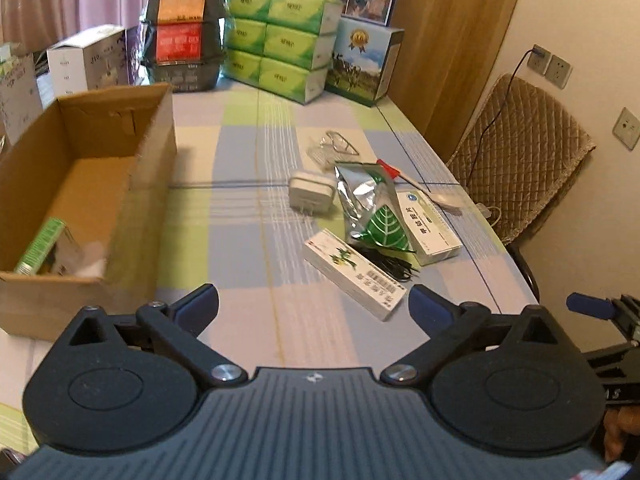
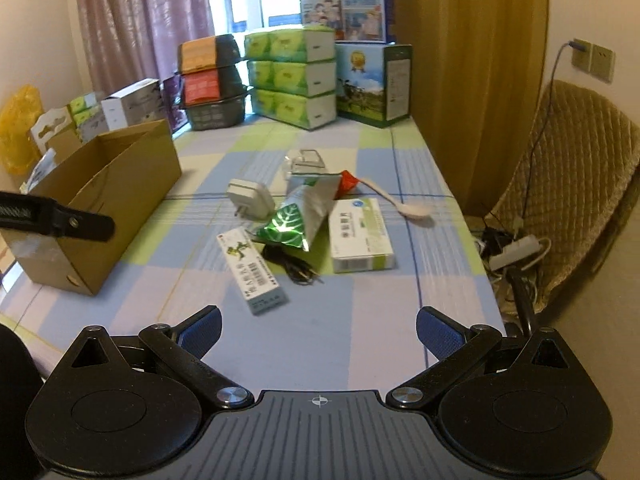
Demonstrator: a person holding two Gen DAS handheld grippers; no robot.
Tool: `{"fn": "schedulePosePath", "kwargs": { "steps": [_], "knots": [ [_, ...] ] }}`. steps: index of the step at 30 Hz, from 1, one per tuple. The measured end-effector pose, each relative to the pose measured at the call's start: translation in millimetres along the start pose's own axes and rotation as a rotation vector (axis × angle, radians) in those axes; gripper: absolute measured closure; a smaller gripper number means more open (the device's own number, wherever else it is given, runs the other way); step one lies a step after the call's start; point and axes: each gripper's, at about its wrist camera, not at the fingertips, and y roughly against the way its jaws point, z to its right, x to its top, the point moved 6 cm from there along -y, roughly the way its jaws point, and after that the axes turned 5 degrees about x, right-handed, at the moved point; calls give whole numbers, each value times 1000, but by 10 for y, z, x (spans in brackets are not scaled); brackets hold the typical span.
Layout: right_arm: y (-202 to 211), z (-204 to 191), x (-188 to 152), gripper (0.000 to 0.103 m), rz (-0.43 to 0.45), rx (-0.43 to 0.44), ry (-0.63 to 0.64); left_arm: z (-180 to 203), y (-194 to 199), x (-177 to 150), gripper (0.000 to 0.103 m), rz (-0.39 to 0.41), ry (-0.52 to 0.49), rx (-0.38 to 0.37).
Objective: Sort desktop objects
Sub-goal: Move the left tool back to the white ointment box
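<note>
An open cardboard box [image 1: 156,160] [image 2: 132,176] stands at the table's left; a green-labelled item [image 1: 40,246] lies inside it. A pile lies mid-table: a long white medicine box [image 1: 354,274] [image 2: 252,270], a silver-green foil pouch [image 1: 370,204] [image 2: 304,212], a white-green medicine box [image 1: 430,226] [image 2: 360,236], a white charger [image 1: 312,194] [image 2: 250,198], black cable [image 1: 390,266] [image 2: 294,266], a white spoon [image 1: 440,198] [image 2: 404,204] and glasses [image 1: 338,144] [image 2: 306,160]. My left gripper [image 1: 314,304] is open, near the long box. My right gripper [image 2: 318,330] is open, empty.
Stacked green tissue packs [image 1: 280,44] [image 2: 290,76], a dark basket [image 1: 184,40] [image 2: 214,80] and a blue-green carton [image 1: 366,60] [image 2: 372,84] line the far edge. A quilted chair [image 1: 516,152] [image 2: 576,184] stands right of the table. The other gripper's finger [image 2: 60,218] shows at left.
</note>
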Motion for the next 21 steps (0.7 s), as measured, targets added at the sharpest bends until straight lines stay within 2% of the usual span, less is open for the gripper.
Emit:
{"fn": "schedulePosePath", "kwargs": {
  "steps": [7,16,21],
  "knots": [
    [-129,185,-16,2,-4,12,-11,283,-378,-83,4,-42,16,20],
    [-369,426,-11,3,-27,11,-28,421,-777,-102,4,-76,45,42],
    [-505,518,-20,3,-46,-13,-31,521,-1015,-101,13,-92,44,39]
  ]
}}
